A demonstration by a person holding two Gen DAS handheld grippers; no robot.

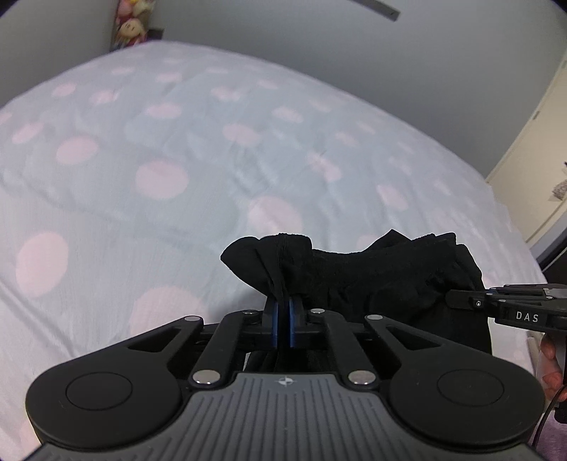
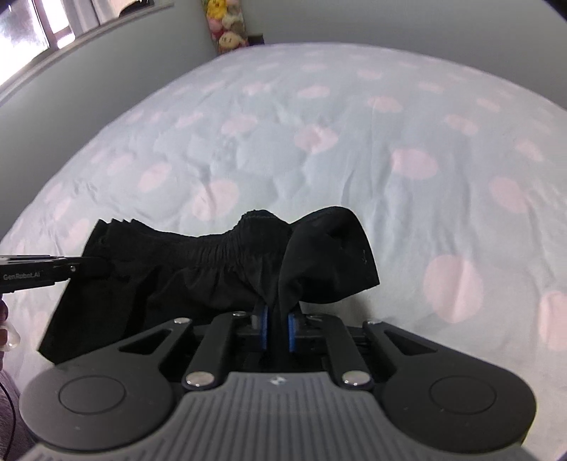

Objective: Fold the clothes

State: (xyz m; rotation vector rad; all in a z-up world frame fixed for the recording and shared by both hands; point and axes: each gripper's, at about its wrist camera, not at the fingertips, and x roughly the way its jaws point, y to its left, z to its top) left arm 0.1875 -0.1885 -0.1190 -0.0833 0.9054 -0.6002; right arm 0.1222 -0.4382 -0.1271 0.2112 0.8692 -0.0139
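Note:
Black shorts [image 1: 358, 276] with a gathered elastic waistband hang between my two grippers above the bed. My left gripper [image 1: 282, 301] is shut on the left end of the waistband, cloth bunched between its blue pads. My right gripper [image 2: 277, 312] is shut on the other end of the shorts [image 2: 212, 262]. The right gripper also shows in the left wrist view [image 1: 457, 299] at the far right, and the left gripper shows in the right wrist view [image 2: 95, 266] at the far left, each clamped on the cloth. The rest of the shorts droops below the waistband.
A pale blue bedspread with pink dots [image 1: 177, 159] covers the whole bed [image 2: 389, 159]. Stuffed toys [image 2: 228, 25] stand in the far corner by grey walls. A cream door [image 1: 531, 170] is at the right; a window [image 2: 32, 32] is at the upper left.

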